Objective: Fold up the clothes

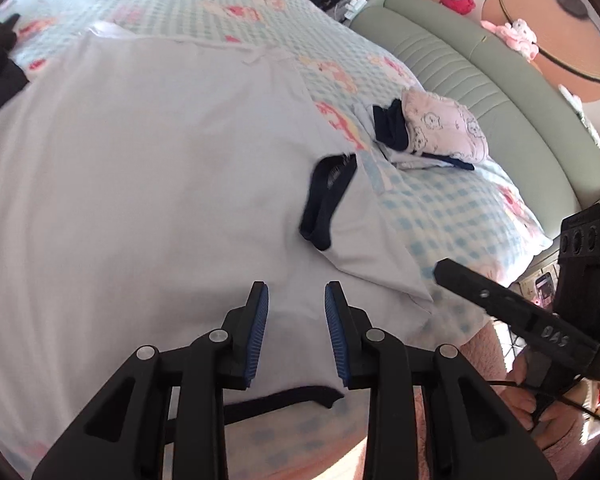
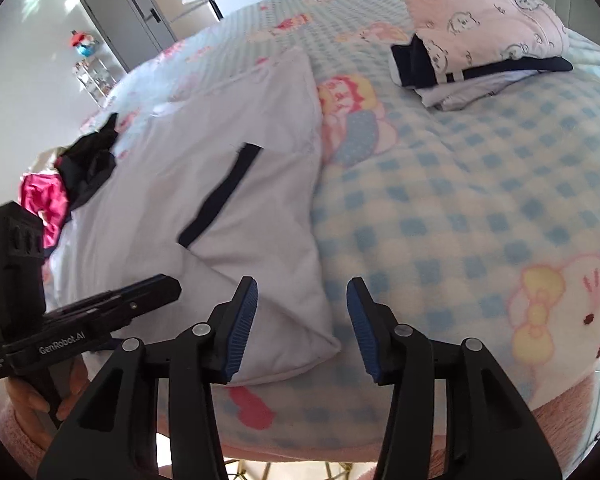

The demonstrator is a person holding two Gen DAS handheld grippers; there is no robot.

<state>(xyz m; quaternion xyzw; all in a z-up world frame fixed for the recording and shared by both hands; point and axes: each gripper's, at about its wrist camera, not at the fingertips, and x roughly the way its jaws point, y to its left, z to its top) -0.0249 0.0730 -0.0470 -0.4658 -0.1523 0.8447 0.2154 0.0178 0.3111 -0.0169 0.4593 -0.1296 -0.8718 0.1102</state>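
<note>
A white garment [image 1: 140, 184] with dark navy trim [image 1: 326, 204] lies spread flat on the bed; its right sleeve is folded inward. It also shows in the right wrist view [image 2: 236, 208], with the navy cuff [image 2: 220, 196]. My left gripper [image 1: 296, 312] is open and empty, just above the garment's near edge. My right gripper [image 2: 302, 316] is open and empty, over the garment's near right corner [image 2: 316, 344]. The right gripper shows in the left wrist view [image 1: 512, 304]; the left one shows in the right wrist view [image 2: 84, 320].
A blue checked blanket [image 2: 460, 208] with cartoon prints covers the bed. A stack of folded clothes [image 2: 484, 36] lies at the far right. A pile of black and pink clothes [image 2: 72, 176] lies at the left. A green headboard [image 1: 480, 92] stands at the right.
</note>
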